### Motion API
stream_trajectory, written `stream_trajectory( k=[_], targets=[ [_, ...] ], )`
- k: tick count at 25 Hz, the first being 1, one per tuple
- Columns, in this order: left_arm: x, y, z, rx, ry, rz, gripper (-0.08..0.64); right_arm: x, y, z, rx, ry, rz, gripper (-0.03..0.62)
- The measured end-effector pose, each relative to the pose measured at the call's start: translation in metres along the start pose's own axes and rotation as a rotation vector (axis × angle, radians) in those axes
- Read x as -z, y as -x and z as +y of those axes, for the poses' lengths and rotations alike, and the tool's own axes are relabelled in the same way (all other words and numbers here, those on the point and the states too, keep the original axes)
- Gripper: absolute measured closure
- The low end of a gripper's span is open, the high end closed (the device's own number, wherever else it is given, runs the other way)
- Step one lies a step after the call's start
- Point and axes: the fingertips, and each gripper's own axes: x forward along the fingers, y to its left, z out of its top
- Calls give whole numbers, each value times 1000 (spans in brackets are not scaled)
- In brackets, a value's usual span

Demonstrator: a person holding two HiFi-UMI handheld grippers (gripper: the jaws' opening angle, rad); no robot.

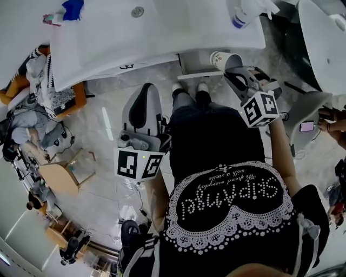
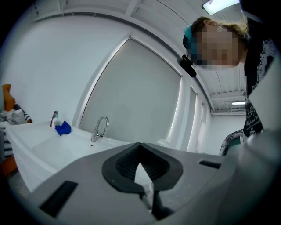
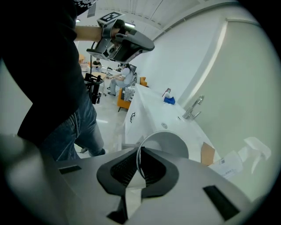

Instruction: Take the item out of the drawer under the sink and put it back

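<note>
As my right hand-held gripper (image 3: 139, 151) pinches only the rim of the paper cup (image 3: 169, 143), it may crumple and slip. My left hand-held gripper (image 2: 140, 149) is pressed together, empty.

Spray bottle (image 1: 244, 13) cut at top, cup (image 3: 172, 145) partly behind right gripper's (image 3: 138, 154) jaws

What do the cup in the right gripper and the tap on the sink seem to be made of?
Cup: probably paper, matte white; the wall looks very thin at the rim.
Tap: likely metal with a polished finish; it shows bright reflections.
</note>
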Motion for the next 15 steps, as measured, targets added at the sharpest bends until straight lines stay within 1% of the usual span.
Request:
stream_trajectory(
  k=[5,11,15],
  targets=[
    [5,5,0,-34,15,-1,555,15,-29,5,-64,32,34,566],
    [5,12,9,-48,3,28,555,33,-60,22,-131,41,70,568],
    [6,17,13,-82,1,31,555,43,-79,32,-183,57,83,568]
  ],
)
